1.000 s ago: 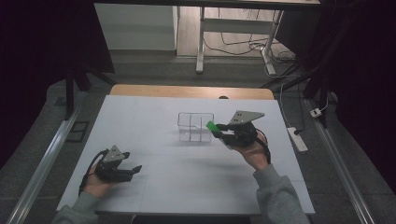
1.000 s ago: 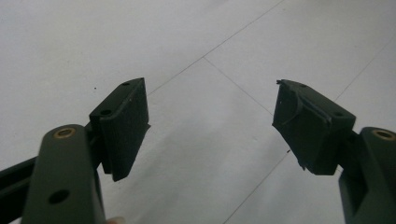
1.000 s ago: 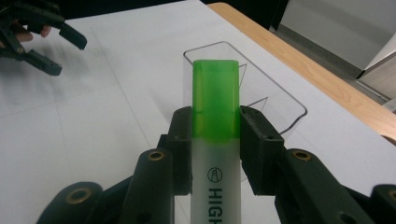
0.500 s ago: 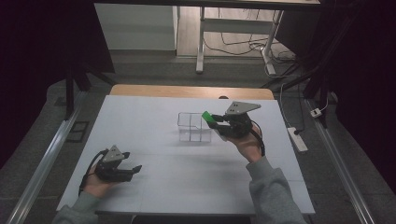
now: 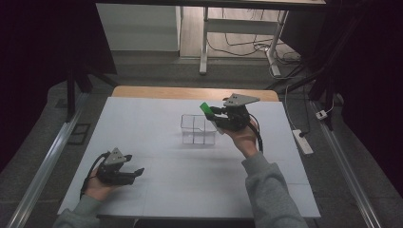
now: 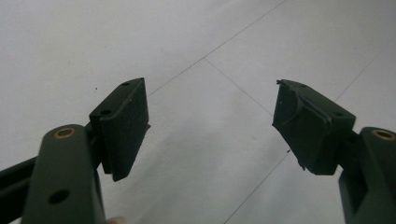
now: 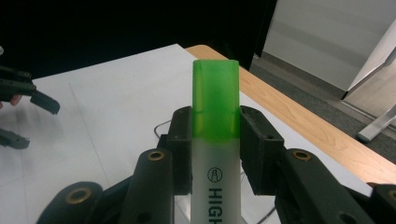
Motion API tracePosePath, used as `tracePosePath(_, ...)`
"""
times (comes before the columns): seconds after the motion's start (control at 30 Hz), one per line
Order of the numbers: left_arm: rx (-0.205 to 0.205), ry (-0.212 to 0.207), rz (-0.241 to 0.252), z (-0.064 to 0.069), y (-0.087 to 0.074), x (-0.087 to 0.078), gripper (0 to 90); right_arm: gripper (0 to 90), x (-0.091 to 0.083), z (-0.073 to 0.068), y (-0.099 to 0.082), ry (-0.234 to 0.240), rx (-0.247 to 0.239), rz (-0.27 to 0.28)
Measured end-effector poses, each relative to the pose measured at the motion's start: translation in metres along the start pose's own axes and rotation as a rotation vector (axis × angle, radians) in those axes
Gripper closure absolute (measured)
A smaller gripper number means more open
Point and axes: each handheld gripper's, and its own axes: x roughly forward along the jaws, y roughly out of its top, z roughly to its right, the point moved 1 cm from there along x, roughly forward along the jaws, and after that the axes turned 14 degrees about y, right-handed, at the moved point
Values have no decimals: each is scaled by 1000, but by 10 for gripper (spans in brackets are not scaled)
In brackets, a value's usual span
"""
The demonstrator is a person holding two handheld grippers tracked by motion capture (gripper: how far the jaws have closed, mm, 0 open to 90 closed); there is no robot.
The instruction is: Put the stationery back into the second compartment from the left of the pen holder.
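- The right gripper (image 5: 214, 113) sits right of centre in the high view, held up above the white table (image 5: 157, 118) by the person's right hand (image 5: 243, 137).
- Its jaws are clamped on a highlighter (image 7: 215, 140) with a green cap; in the right gripper view the pen runs up the middle of the frame, pads pressing on both sides just below the cap.
- In the high view the green cap (image 5: 205, 108) pokes out toward the upper left of the gripper, just above the back right corner of a clear plastic box (image 5: 198, 129).
- The clear box stands on the table at the centre of the frame, divided into compartments; whether anything lies in them I cannot tell.
- The left gripper (image 5: 134, 172) rests low at the lower left of the high view, held by the left hand (image 5: 97, 186), well apart from the box.
- In the left gripper view its jaws stand wide apart with nothing but bare table sheet between them.
- A wooden table edge (image 5: 190, 93) shows beyond the white sheet at the far side.
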Motion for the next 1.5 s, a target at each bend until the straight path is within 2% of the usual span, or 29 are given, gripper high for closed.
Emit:
tracePosePath(0.4, 2, 0, -1, -1, 0, 0, 267, 668, 12, 7, 4, 8, 22, 36)
tracePosePath(1.07, 1, 1, -1, -2, -1, 0, 267, 667, 38, 17, 8, 37, 36, 41)
tracePosePath(1.5, 0, 0, 0, -2, -2, 0, 267, 667, 60, 23, 7, 35, 43, 59)
